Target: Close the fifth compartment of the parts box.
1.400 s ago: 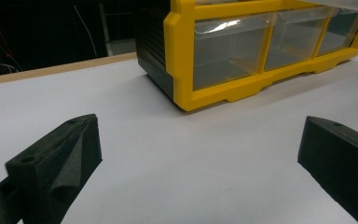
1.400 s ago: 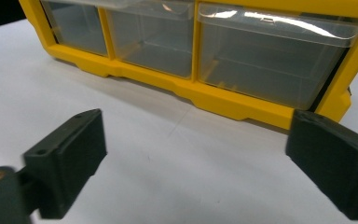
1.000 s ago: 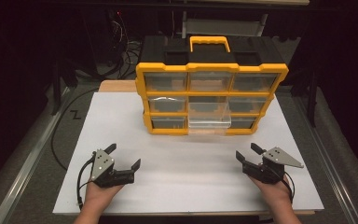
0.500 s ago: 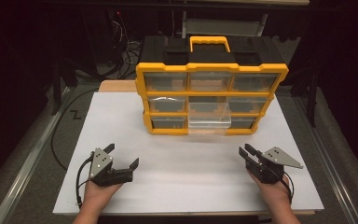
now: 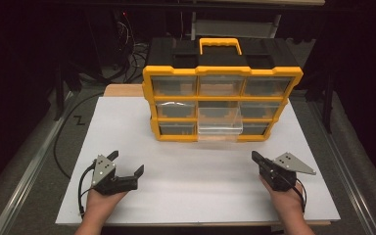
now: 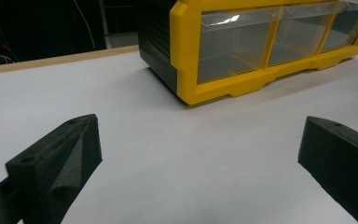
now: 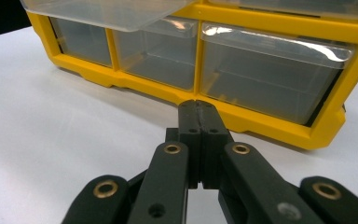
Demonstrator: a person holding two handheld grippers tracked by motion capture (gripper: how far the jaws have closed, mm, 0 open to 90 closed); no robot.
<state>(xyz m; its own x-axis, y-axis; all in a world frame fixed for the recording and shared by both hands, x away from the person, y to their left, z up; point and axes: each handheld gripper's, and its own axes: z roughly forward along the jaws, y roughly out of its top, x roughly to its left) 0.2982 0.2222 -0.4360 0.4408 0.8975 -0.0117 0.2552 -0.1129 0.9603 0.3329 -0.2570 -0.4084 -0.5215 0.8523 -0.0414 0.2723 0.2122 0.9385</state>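
Grippers rest near on the white desk (image 5: 127, 127): left gripper (image 5: 126, 165) wide open, right gripper (image 5: 255, 157) just squeezed shut on nothing, maybe ready to push the clear plastic drawer (image 5: 219, 125) into the yellow box (image 5: 223, 71).

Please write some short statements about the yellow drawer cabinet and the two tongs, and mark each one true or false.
1. The right tongs are shut with nothing between them. True; their jaws have just been closing.
2. The left tongs grip a drawer. False: they are open above the white board, apart from the cabinet.
3. One clear drawer in the middle column is pulled out. True.
4. The cabinet lies flat on its back. False: it stands upright, with its handle on top.
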